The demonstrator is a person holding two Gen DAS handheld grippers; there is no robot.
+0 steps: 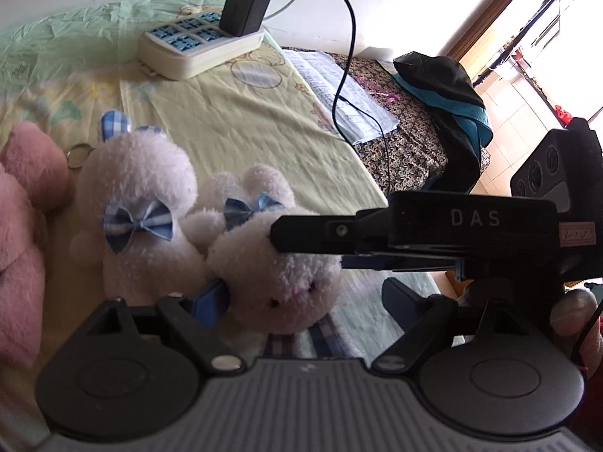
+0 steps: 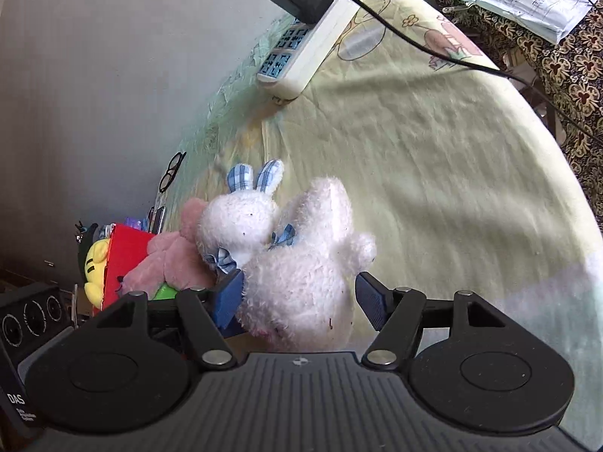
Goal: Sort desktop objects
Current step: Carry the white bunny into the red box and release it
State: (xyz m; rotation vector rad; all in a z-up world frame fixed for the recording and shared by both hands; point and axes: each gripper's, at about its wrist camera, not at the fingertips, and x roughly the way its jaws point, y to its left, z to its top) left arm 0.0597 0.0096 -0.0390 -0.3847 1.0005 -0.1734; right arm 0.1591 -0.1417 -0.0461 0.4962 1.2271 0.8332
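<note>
Two white plush rabbits with blue bows lie on the yellow-green cloth (image 1: 233,120). The near rabbit (image 1: 279,282) has its head between my left gripper's (image 1: 305,303) blue pads. The left pad touches its fur and the right pad stands apart, so this gripper is open. My right gripper (image 1: 301,245) reaches in from the right, one finger lying across that rabbit's head. In the right wrist view the same rabbit (image 2: 301,286) sits between the spread jaws of the right gripper (image 2: 297,297), loose and resting on the cloth. The plaid-eared rabbit (image 1: 139,196) leans on a pink plush (image 1: 22,233).
A white power strip (image 1: 196,49) with a black charger (image 1: 245,9) and its cable lies at the back. Papers (image 1: 339,86) and a black and teal cloth (image 1: 444,86) lie to the right. Glasses (image 2: 171,177), a red box (image 2: 126,260) and a yellow plush (image 2: 94,267) sit by the wall.
</note>
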